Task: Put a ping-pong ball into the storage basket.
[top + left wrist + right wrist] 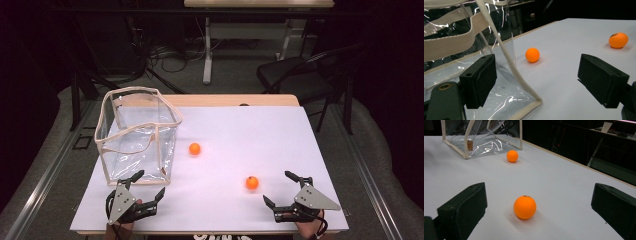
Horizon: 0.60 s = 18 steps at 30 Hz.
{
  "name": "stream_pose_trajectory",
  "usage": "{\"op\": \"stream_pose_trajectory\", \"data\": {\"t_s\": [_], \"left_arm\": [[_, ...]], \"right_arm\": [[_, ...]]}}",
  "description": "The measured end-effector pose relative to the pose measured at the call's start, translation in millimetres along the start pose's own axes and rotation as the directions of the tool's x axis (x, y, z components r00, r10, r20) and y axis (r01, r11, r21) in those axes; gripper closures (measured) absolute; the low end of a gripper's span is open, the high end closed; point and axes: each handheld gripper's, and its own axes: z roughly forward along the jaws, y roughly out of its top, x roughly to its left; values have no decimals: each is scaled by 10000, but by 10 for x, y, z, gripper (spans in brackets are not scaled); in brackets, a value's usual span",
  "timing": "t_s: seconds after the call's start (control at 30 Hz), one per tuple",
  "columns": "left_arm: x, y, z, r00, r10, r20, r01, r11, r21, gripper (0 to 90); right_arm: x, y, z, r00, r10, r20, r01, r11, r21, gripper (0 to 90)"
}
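Note:
Two orange balls lie on the white table: a far ball beside the bag, and a near ball toward the front right. A clear plastic bag with cream trim stands open-topped at the left. My left gripper stands open just in front of the bag's near corner. My right gripper is open at the front right, the near ball lying a little ahead of its jaws, untouched.
A black chair and another table's legs stand beyond the far edge, with cables on the floor. The table's front edge runs just below both grippers.

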Motion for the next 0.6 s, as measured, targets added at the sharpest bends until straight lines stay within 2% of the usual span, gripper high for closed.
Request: {"op": "stream_pose_trajectory", "data": {"t_s": [0.6], "left_arm": [[-3, -1, -3, 10000, 47, -34, -47, 10000, -16, 155]], "right_arm": [[-11, -6, 44, 10000, 71, -65, -69, 9994, 347, 0]]}}
